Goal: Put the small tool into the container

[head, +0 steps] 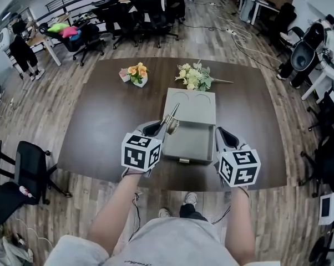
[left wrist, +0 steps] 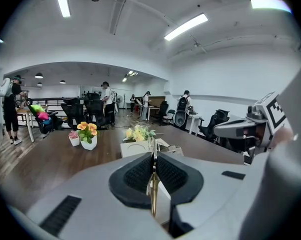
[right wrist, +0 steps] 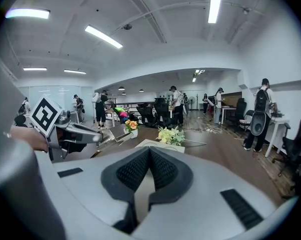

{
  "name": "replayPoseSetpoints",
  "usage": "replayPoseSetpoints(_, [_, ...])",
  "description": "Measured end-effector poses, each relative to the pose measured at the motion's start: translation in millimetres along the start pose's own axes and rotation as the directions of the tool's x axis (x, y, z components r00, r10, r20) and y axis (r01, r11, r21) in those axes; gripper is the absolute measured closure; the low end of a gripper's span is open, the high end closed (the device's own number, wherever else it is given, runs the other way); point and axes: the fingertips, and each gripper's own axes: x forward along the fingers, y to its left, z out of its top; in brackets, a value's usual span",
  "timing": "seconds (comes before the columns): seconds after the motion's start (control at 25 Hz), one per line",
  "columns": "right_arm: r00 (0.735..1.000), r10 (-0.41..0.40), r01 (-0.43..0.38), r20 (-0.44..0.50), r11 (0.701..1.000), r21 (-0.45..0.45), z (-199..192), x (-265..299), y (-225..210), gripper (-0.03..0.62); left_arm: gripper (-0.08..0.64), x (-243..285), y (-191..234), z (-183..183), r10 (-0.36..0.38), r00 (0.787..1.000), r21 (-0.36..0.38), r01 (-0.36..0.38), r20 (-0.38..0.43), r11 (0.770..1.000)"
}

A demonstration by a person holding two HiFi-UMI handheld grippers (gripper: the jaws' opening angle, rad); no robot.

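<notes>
A grey box-shaped container [head: 188,144] stands open near the table's front edge, its lid [head: 192,105] laid back behind it. My left gripper [head: 158,129] is at the container's left rim, shut on a thin metal tool [head: 171,117] that sticks out past the fingertips over the box's left side. In the left gripper view the tool [left wrist: 152,184] shows edge-on, pinched between the pads [left wrist: 140,174]. My right gripper [head: 225,138] hovers just off the container's right side; in its own view the jaws [right wrist: 149,151] meet at the tips with nothing between them.
A small pot of orange flowers [head: 137,73] and a pale bouquet [head: 196,76] lie on the dark wooden table [head: 100,121] behind the box. Office chairs [head: 150,10] and desks stand beyond the table, and a black chair [head: 28,165] is at its left.
</notes>
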Motion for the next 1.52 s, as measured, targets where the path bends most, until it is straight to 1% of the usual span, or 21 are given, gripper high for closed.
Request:
replayPoseSetpoints(0.24, [1.0, 0.019, -0.019, -0.01, 1.0, 0.012, -5.4, 7.4, -11.3, 0.588, 0.537, 17.9, -7.0, -13.5, -0.017, 0.998, 0.013, 0.017, -0.053, 1.0])
replayPoseSetpoints(0.48, [0.999, 0.037, -0.037, -0.013, 0.999, 0.016, -8.4, 12.0, -13.2, 0.588, 0.537, 32.2, -19.3, -25.7, -0.049, 0.993, 0.06, 0.056, -0.104, 0.997])
replayPoseSetpoints(0.64, [0.999, 0.04, -0.039, -0.019, 0.999, 0.022, -12.8, 10.9, -15.7, 0.588, 0.537, 40.8, -28.9, -35.7, -0.077, 0.987, 0.104, 0.092, -0.144, 0.99])
replayPoseSetpoints(0.88, [0.999, 0.034, -0.032, -0.029, 0.999, 0.037, -19.3, 9.6, -23.3, 0.588, 0.535, 52.2, -38.1, -54.6, -0.101, 0.973, 0.136, 0.131, -0.206, 0.982])
replayPoseSetpoints(1.28, [0.998, 0.044, -0.042, -0.05, 0.998, 0.044, -31.3, 9.3, -23.8, 0.588, 0.535, 68.6, -49.8, -72.2, -0.116, 0.951, 0.237, 0.188, -0.286, 0.953])
replayPoseSetpoints(1.52, [0.997, 0.044, -0.041, -0.059, 0.998, 0.055, -35.1, 10.2, -26.8, 0.588, 0.535, 80.2, -55.6, -81.3, -0.127, 0.933, 0.298, 0.234, -0.338, 0.926])
